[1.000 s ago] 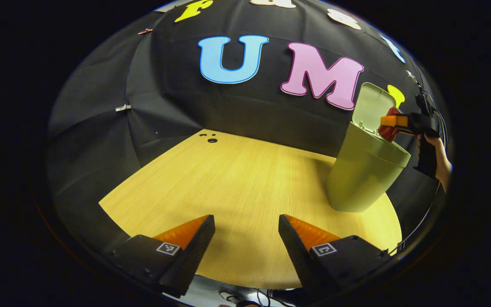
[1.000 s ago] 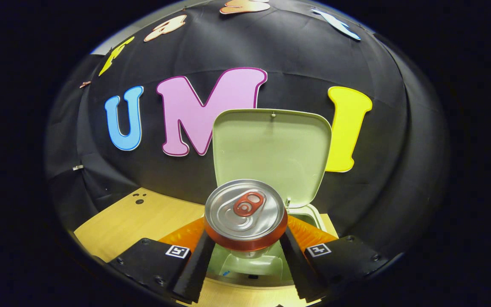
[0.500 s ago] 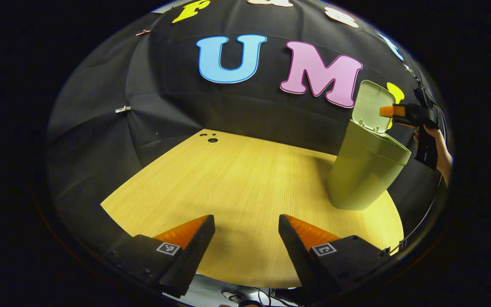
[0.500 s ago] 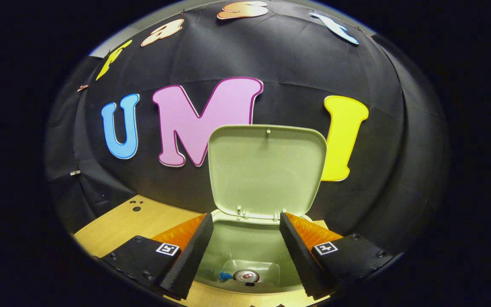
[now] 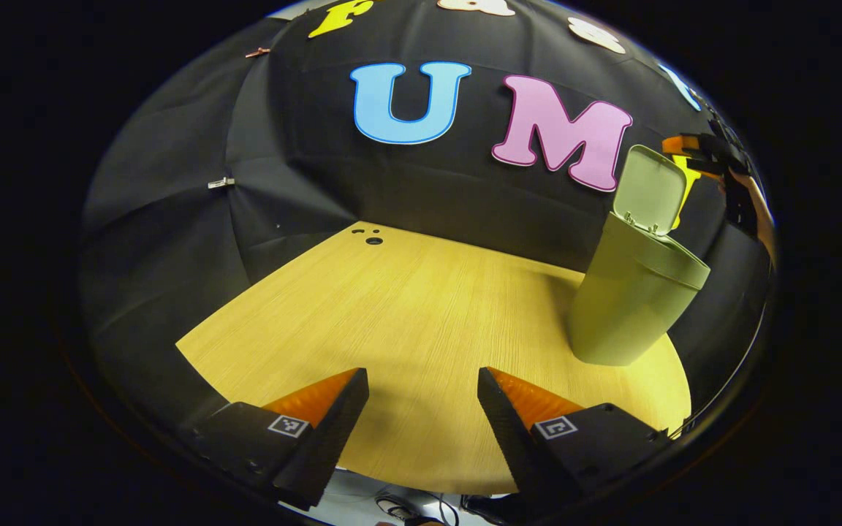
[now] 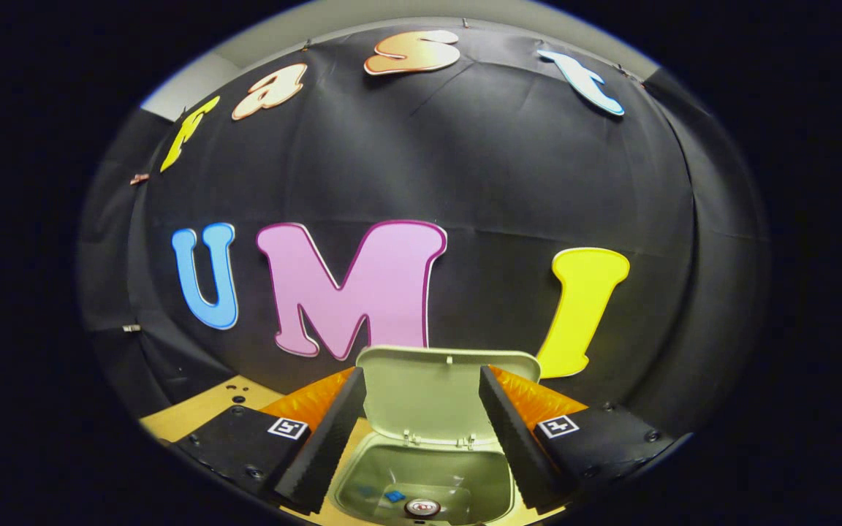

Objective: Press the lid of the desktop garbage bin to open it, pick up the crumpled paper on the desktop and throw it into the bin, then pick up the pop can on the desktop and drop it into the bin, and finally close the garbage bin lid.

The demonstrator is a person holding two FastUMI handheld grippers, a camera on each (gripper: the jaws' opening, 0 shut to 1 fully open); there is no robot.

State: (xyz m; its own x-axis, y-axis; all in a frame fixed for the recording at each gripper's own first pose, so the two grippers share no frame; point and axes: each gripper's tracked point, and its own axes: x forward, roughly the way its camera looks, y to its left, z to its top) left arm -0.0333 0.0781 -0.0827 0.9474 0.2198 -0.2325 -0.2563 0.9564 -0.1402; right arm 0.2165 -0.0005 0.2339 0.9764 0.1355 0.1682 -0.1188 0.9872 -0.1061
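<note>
The right gripper [image 6: 422, 424] hangs above the pale green plastic bin [image 6: 428, 478], jaws spread wide and holding nothing. The bin's hinged lid [image 6: 428, 394] stands upright, and the red pop can [image 6: 422, 507] lies at the bin's bottom. The left gripper [image 5: 422, 409] hovers over the light wooden bench [image 5: 406, 307], jaws likewise wide apart and empty, well apart from the bin, which stands on the bench.

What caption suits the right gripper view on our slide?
Open hand-held gripper raised above the green desktop bin, lid upright, pop can lying at the bottom.
</note>
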